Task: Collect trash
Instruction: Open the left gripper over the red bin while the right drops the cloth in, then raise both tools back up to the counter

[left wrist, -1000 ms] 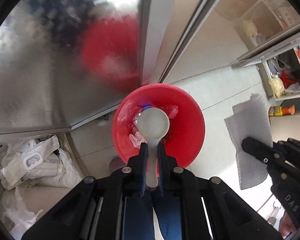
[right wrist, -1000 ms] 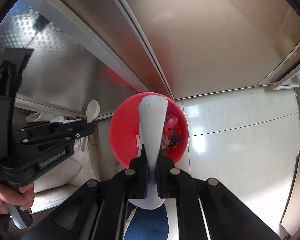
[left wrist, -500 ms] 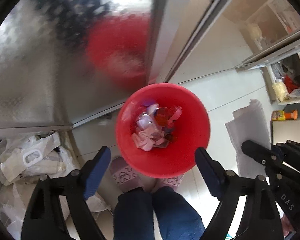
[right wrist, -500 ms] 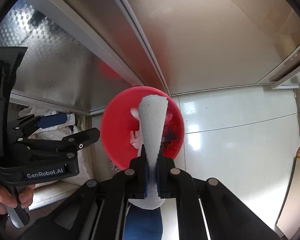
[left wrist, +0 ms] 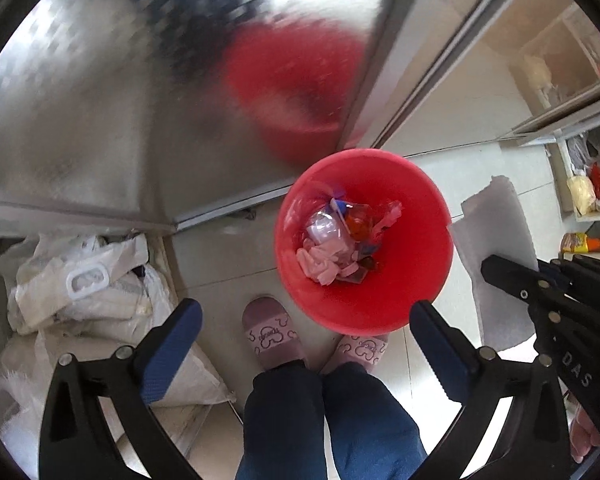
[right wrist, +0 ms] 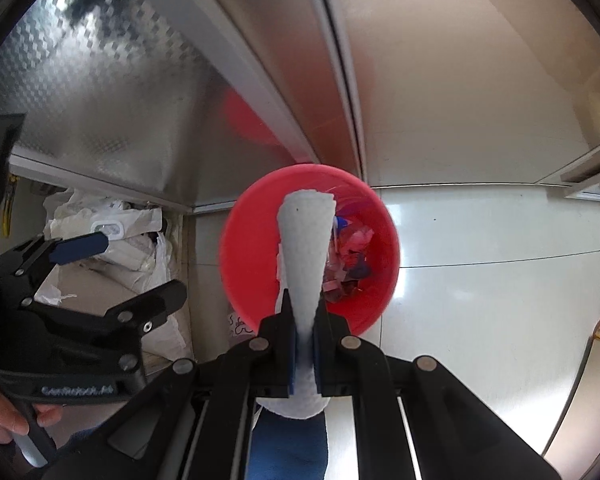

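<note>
The round red plastic bin (left wrist: 364, 240) is sitting on the pale tiled floor at centre right of the left wrist view, with crumpled wrappers and tissue scraps (left wrist: 340, 244) lying in its bottom. The white, dimpled paper towel sheet (right wrist: 306, 256) is hanging in the middle of the right wrist view, its free end lying over the bin's mouth. As I judge it, the step in hand is dropping this sheet in: the towel should be centred over the opening and lowered before release, since a light sheet could drift onto the rim or floor.

The right gripper (right wrist: 305, 340) is pinching the towel, jaws pressed together on it. The left gripper (left wrist: 306, 344) has just been opening its jaws; they are standing spread wide with nothing between them, framing the person's pink slippers (left wrist: 274, 334) at lower centre.
</note>
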Motion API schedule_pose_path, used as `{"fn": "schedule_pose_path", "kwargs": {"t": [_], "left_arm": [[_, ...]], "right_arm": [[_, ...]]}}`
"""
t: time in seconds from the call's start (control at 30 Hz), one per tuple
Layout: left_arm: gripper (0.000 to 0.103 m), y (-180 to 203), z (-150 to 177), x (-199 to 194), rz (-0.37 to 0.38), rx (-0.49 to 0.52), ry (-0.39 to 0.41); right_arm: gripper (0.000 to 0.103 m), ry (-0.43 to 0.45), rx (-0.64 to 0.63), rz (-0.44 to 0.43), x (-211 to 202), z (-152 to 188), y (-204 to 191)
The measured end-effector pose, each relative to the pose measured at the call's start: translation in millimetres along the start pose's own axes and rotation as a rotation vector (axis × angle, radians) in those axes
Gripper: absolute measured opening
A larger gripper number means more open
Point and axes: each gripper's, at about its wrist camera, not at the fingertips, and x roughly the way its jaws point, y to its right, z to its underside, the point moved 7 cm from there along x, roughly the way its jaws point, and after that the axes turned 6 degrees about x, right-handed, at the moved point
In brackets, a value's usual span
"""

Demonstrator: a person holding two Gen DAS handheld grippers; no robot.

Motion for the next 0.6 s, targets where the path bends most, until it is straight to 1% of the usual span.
{"fn": "schedule_pose_path", "kwargs": {"t": [0.13,0.17,0.23,0.27,0.3,0.37,0.43,0.5,0.6], "left_arm": [[0.103,-8.0,3.6,-0.2,-0.006,-0.029,-0.009],[0.103,-9.7,3.2,-1.1,-0.007,-0.034,-0.007],[0.103,-12.6,3.6,-2.0,-0.011,-0.043,-0.001],[0.103,-14.3,3.3,-2.4,-0.015,-0.049,-0.001],[0.103,-15.4,3.2,-2.6,-0.021,-0.055,-0.003],[0.103,-17.2,2.7,-5.4,-0.036,-0.063,-0.001],[0.103,-17.2,2.8,-9.4,-0.031,-0.075,-0.004],[0.103,-17.8,3.6,-16.8,-0.027,-0.096,-0.003],[0.103,-12.7,7.0,-32.8,-0.036,-0.088,-0.001]], "right_arm": [[0.007,-0.009,-0.02,0.006,3.7,-1.2,-4.1],[0.009,-0.007,-0.024,0.016,1.7,-1.6,-4.4],[0.023,-0.005,-0.026,0.024,3.0,-2.4,-3.5],[0.041,-0.01,-0.022,0.018,6.1,-2.4,-3.7],[0.052,-0.016,-0.018,0.018,7.1,-2.1,-1.9],[0.055,-0.035,-0.016,-0.001,12.4,-1.6,-2.1],[0.06,-0.038,-0.021,0.008,10.6,-0.7,0.0],[0.07,-0.03,-0.031,0.021,6.7,1.1,-1.8],[0.075,-0.031,-0.033,0.028,-3.0,4.4,-2.3]]}}
